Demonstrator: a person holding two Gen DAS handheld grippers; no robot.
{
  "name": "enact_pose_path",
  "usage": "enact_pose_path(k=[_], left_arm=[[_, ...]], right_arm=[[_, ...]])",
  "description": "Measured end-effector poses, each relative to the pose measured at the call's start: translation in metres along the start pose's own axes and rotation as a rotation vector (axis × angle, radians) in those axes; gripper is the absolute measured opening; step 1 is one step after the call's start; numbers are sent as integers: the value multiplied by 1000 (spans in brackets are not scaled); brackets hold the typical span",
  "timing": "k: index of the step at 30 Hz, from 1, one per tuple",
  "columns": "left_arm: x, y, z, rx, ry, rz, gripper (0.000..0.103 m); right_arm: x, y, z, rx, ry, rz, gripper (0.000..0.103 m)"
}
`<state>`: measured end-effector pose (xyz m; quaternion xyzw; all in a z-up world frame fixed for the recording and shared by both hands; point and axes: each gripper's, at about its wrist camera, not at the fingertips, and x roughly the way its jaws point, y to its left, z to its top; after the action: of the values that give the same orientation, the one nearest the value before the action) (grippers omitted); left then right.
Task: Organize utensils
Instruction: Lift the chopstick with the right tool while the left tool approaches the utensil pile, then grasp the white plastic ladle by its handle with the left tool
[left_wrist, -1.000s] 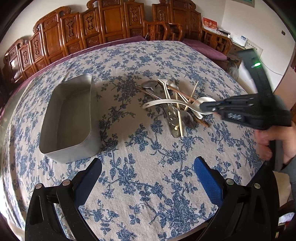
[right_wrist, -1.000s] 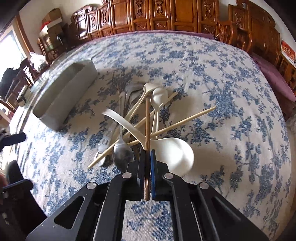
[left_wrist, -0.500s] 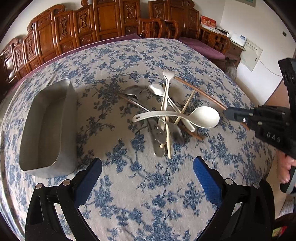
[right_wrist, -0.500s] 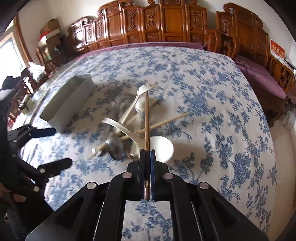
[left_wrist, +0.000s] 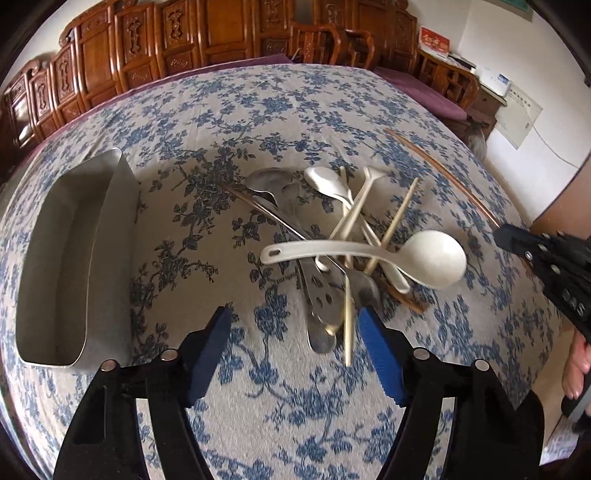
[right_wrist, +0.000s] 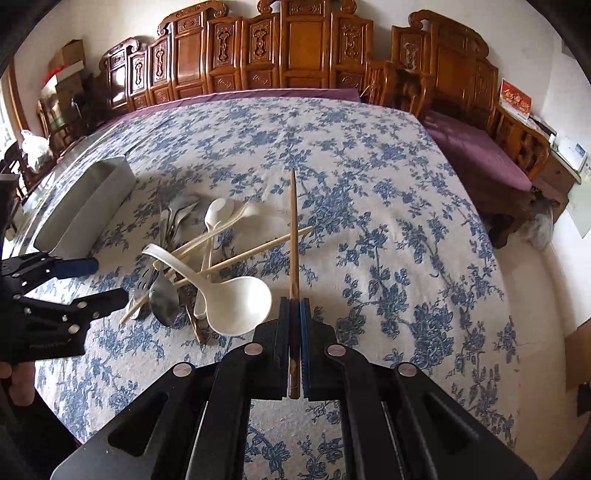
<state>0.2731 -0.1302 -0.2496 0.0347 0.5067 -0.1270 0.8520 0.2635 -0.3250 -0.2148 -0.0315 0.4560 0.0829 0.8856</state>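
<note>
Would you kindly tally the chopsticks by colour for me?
Dark brown chopsticks: 2, one of them held in the right gripper
Pale chopsticks: 2
Total: 4

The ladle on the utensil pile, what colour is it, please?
White ladle, clearest in the left wrist view.

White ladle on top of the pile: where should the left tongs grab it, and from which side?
Grip the white ladle mid-handle, from above. The handle is thin, lies crosswise on top of the pile with nothing over it, while the bowl is too wide and round. The left tongs are open, near the pile's end; their jaws have just been closing with nothing gripped.
</note>
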Motion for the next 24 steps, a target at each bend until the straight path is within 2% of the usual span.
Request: enact_pose_path(k=[9, 20, 24], left_arm=[[7, 10, 24, 15, -43, 39, 69], [30, 2, 34, 159, -21, 37, 69], [26, -3, 38, 178, -41, -19, 68]], right_arm=[[-3, 1, 0, 0, -5, 31, 6], [-8, 0, 2, 6, -20, 55, 6], [-7, 0, 2, 4, -17, 56, 6]])
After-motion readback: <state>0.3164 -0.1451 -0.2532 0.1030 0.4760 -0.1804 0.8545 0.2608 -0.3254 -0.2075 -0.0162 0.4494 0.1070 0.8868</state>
